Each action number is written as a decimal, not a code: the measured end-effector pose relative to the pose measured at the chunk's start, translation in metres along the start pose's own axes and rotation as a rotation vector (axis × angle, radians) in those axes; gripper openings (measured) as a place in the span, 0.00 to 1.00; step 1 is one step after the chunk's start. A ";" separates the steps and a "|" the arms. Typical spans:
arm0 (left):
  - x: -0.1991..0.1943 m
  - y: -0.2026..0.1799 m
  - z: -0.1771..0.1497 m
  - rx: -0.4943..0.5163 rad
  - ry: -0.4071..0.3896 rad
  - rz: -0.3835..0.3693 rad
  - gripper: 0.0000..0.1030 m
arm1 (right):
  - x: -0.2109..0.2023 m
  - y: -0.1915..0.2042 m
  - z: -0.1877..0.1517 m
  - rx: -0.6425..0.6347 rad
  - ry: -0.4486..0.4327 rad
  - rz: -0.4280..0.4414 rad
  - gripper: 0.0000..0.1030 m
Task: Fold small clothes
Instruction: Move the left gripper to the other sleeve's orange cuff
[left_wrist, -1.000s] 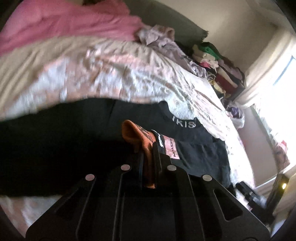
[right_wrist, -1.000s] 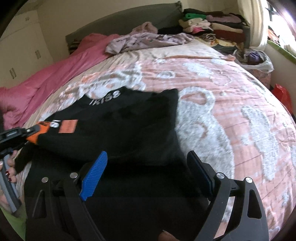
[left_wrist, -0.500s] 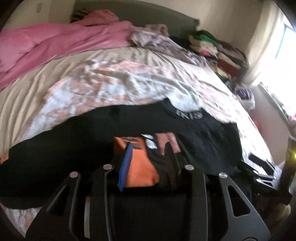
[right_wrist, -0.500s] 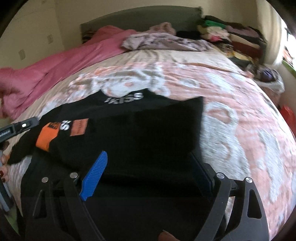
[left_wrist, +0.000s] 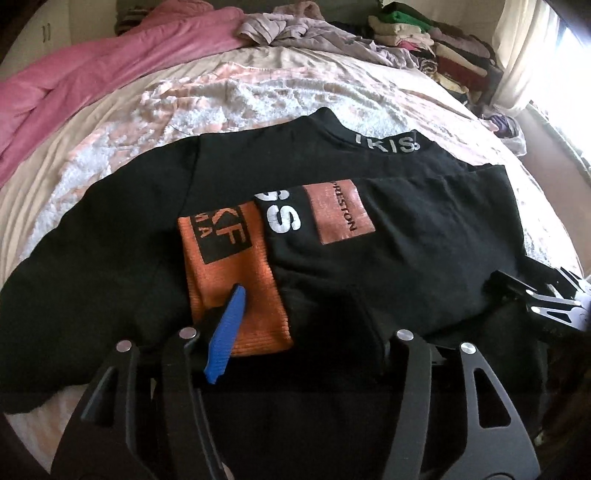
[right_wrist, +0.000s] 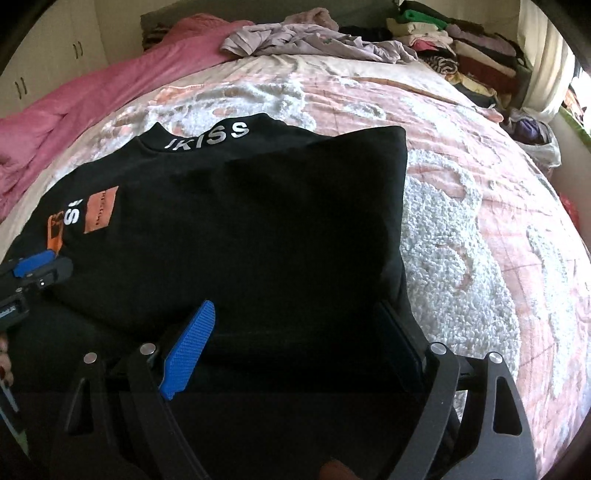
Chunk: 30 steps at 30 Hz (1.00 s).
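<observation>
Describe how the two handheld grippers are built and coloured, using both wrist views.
Both share one design. The left gripper and right gripper have matte black angular frames with triangular cut-outs and round silver bolts. Each shows a ribbed bright blue pad on its left finger; the opposite pad looks dark. No cables show.

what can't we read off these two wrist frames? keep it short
- Left wrist view: the near hem of the black sweatshirt is hidden behind the left gripper; its right finger is lost against the black cloth.
- Left wrist view: the right gripper is cut off by the right edge.
- Right wrist view: the print on the orange cuff is too small to read.
- Right wrist view: the right gripper covers the near fold.
</observation>
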<state>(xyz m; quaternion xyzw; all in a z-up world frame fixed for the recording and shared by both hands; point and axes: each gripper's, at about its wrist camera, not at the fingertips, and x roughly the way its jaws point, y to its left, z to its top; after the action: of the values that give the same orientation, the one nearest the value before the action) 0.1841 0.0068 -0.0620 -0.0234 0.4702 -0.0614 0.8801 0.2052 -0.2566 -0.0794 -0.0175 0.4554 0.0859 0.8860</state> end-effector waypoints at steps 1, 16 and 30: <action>-0.003 -0.001 -0.001 -0.004 -0.001 -0.001 0.51 | -0.003 0.000 -0.001 0.006 -0.003 0.003 0.84; -0.056 0.016 -0.013 -0.073 -0.070 0.011 0.76 | -0.065 0.022 -0.007 0.052 -0.103 0.089 0.96; -0.102 0.066 -0.030 -0.148 -0.142 0.087 0.87 | -0.105 0.071 -0.001 0.003 -0.183 0.137 0.96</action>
<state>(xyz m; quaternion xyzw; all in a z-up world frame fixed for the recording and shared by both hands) 0.1088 0.0864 -0.0006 -0.0722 0.4102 0.0133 0.9090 0.1327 -0.2014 0.0079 0.0231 0.3729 0.1468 0.9159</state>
